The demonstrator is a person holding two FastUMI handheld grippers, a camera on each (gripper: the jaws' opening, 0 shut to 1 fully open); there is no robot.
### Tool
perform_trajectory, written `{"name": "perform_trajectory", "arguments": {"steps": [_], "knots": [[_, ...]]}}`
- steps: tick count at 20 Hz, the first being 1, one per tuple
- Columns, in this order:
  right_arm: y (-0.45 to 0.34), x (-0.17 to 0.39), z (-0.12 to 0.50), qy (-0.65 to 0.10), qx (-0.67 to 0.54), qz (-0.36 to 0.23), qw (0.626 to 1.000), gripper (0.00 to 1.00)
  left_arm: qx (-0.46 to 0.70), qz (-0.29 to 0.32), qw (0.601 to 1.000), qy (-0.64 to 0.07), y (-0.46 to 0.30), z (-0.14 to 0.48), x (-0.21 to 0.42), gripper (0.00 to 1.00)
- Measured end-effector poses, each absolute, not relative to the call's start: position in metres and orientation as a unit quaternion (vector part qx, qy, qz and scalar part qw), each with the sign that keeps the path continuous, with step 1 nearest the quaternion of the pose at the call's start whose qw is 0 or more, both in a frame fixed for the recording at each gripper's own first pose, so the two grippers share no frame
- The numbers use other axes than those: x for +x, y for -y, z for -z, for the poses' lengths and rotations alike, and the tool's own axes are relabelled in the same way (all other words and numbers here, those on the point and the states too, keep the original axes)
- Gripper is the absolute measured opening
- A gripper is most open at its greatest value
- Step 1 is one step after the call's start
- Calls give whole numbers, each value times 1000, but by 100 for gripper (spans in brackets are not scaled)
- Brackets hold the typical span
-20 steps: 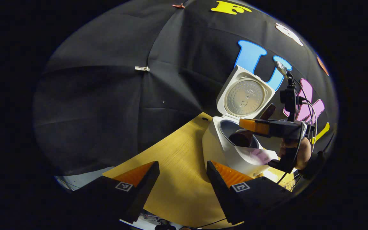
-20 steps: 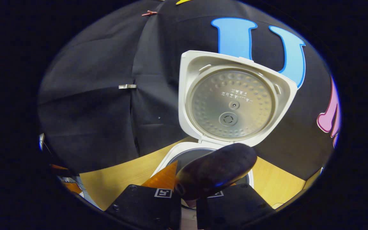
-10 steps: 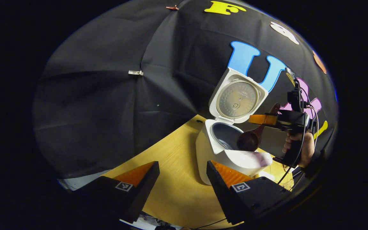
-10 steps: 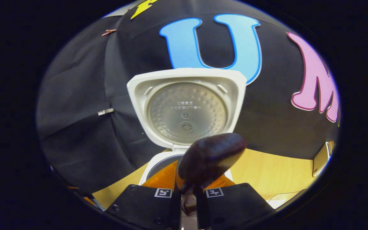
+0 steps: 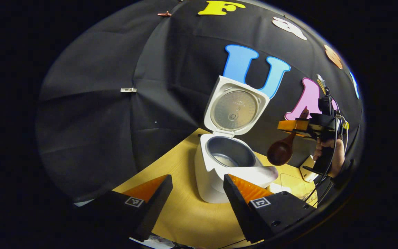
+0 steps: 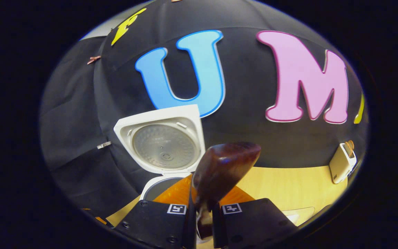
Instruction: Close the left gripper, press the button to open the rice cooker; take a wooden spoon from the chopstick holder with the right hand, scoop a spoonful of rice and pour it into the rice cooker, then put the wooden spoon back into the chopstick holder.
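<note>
Now right tool (image 6: 200, 207) pinching wooden spoon (image 6: 221, 171), withdrawn to rice cooker's (image 5: 219, 166) three o'clock; left tool (image 5: 197, 193) spread.

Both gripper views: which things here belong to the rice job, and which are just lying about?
Job:
rice cooker, lid up
wooden spoon, clamped in the right gripper
chopstick holder at the table's far side
left gripper, open

Lying about:
metal clip on the cloth wall

**Around the booth**

A yellow wooden table (image 5: 185, 214) fills the floor of the booth, backed by a black cloth wall (image 5: 95, 114). A small metal clip (image 5: 128, 90) is pinned to a seam in the cloth, and a reddish clip (image 5: 164, 14) sits higher up.
</note>
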State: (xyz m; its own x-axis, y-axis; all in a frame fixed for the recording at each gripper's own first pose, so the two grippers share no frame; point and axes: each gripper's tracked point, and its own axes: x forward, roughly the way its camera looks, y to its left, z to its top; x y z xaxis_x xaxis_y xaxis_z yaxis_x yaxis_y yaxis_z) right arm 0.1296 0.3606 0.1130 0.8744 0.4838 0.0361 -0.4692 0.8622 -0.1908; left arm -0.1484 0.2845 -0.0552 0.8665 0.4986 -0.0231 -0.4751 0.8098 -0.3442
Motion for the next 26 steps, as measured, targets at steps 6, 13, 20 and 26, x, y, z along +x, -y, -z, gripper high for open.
{"name": "perform_trajectory", "arguments": {"steps": [6,13,20,26], "knots": [[-248,133,-153,65,-43,-187,979,22,-142,-238,960,38,-251,30,-134,96],[-91,128,-168,80,-9,-90,993,22,-111,-203,972,35,-200,6,-99,96],[31,145,-145,59,35,-16,998,22,-108,-194,975,13,-162,4,-72,96],[98,163,-110,34,65,22,997,23,-92,-206,974,-14,-143,11,-60,96]]}}
